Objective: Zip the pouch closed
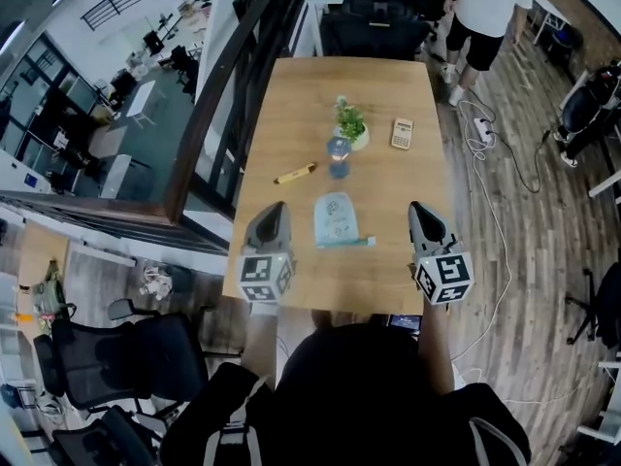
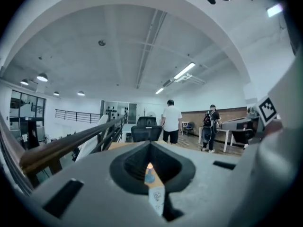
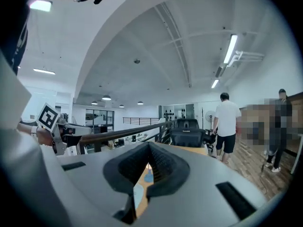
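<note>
A light blue pouch (image 1: pixel 337 219) with a teal zipper strip along its near edge lies flat on the wooden table (image 1: pixel 291 105). My left gripper (image 1: pixel 276 210) hangs above the table's near left side, apart from the pouch, its jaws shut with nothing in them. At the near right is my right gripper (image 1: pixel 418 209), likewise shut and empty, clear of the pouch. In the left gripper view the left gripper (image 2: pixel 151 144) points almost level across the room, and the pouch (image 2: pixel 156 198) shows through the gap behind the tips. The right gripper (image 3: pixel 147 144) also points level.
Farther back on the table are a small blue bottle (image 1: pixel 338 155), a potted plant (image 1: pixel 351 126), a calculator (image 1: pixel 402 133) and a yellow pen (image 1: pixel 294 173). Black chairs (image 1: pixel 374 22) stand at the far end. A person (image 1: pixel 485 8) stands at the far right; cables (image 1: pixel 485 134) lie on the floor. A railing (image 1: pixel 233 76) runs along the left.
</note>
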`<action>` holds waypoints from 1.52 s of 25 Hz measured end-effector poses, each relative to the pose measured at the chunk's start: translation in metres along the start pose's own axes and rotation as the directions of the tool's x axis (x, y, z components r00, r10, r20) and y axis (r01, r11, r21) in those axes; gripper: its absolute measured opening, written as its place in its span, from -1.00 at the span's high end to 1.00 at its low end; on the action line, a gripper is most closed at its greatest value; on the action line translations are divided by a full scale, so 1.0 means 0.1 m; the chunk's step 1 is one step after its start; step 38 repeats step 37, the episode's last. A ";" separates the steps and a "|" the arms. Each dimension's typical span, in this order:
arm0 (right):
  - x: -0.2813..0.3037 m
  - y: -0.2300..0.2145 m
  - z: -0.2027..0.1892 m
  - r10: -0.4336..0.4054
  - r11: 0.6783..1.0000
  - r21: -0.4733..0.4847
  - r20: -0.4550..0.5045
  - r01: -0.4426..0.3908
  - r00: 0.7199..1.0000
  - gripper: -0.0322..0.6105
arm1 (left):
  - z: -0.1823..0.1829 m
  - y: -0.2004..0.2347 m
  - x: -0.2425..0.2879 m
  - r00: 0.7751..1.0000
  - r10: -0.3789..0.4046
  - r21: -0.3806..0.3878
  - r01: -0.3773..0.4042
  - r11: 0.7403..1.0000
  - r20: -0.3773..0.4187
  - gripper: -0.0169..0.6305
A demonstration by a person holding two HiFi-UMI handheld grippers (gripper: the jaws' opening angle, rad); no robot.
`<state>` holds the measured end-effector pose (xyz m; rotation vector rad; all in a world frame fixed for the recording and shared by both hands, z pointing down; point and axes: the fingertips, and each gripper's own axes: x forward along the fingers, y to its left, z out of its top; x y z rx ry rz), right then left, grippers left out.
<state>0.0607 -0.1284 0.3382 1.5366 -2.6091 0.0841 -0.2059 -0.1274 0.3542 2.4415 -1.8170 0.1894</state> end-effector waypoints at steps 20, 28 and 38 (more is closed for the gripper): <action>-0.22 0.10 0.54 -0.059 0.997 -0.047 0.100 0.064 0.993 0.86 | 0.35 -0.11 -0.09 0.996 -0.072 0.056 0.069 0.996 0.044 0.95; -0.23 0.03 0.54 -0.071 0.996 -0.050 0.098 0.076 0.993 0.86 | 0.39 -0.17 -0.03 0.995 -0.087 0.064 0.085 0.994 0.044 0.94; -0.23 0.03 0.52 -0.068 0.996 -0.051 0.095 0.073 0.993 0.86 | 0.37 -0.22 -0.03 0.994 -0.101 0.069 0.098 0.993 0.035 0.95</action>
